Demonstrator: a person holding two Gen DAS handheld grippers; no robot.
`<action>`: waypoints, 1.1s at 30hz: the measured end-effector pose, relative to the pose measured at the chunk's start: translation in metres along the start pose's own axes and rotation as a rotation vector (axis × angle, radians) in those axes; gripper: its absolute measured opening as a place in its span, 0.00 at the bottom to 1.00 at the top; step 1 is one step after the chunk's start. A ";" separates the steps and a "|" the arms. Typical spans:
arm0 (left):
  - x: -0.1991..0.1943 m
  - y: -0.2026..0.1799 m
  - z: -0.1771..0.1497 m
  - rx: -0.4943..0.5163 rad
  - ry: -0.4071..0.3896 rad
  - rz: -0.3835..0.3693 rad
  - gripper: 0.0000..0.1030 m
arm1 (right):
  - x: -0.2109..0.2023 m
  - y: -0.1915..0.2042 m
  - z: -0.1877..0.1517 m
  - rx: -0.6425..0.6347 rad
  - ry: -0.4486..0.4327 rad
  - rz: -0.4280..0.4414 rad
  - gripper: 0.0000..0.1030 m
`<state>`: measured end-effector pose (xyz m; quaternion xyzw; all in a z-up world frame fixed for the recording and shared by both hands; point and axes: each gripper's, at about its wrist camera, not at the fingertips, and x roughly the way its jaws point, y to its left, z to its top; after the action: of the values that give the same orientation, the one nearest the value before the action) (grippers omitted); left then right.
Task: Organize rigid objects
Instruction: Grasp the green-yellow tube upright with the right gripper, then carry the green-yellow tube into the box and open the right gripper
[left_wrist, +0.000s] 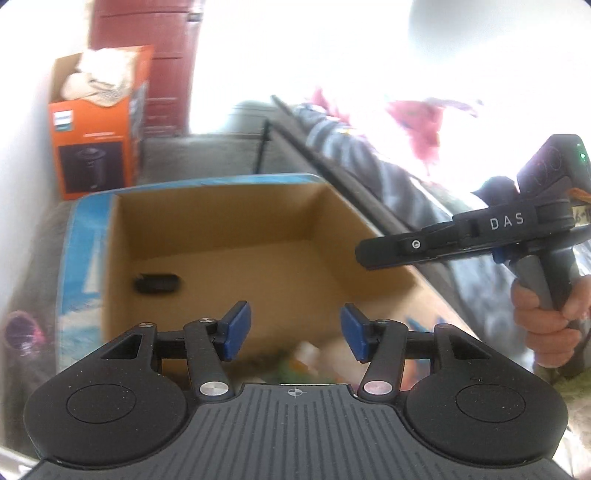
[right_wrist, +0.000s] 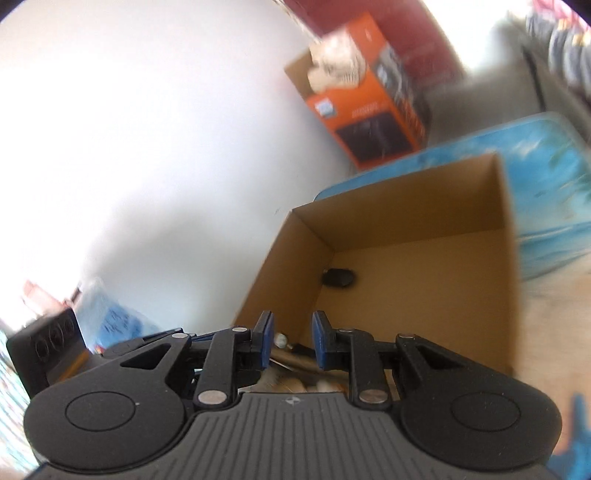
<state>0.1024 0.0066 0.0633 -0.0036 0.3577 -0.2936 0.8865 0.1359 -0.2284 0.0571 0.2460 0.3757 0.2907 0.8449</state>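
An open cardboard box (left_wrist: 229, 229) with blue printed flaps sits below both grippers; it also shows in the right wrist view (right_wrist: 424, 206). A small black object (left_wrist: 157, 283) lies on its floor near one wall, also seen in the right wrist view (right_wrist: 339, 277). Blurred colourful items (left_wrist: 306, 363) lie at the near end. My left gripper (left_wrist: 293, 330) is open and empty above the box. My right gripper (right_wrist: 293, 339) hovers over the box's near corner, jaws partly open with nothing between them. In the left wrist view it (left_wrist: 364, 254) comes in from the right.
An orange product box (left_wrist: 98, 122) stuffed with pale cloth stands by the white wall; it also shows in the right wrist view (right_wrist: 369, 88). A dark red door (left_wrist: 162, 62) is behind it. Patterned fabric (left_wrist: 369, 155) lies along the right.
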 end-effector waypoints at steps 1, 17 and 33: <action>0.001 -0.008 -0.007 0.012 0.001 -0.012 0.52 | -0.008 0.000 -0.010 -0.024 -0.018 -0.024 0.25; 0.091 -0.072 -0.071 0.110 0.171 0.076 0.39 | 0.022 -0.039 -0.093 0.002 -0.002 -0.137 0.46; 0.105 -0.072 -0.075 0.123 0.197 0.169 0.24 | 0.047 -0.045 -0.100 -0.046 0.012 -0.110 0.18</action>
<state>0.0767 -0.0927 -0.0431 0.1099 0.4233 -0.2381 0.8672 0.0975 -0.2087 -0.0542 0.2038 0.3868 0.2539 0.8628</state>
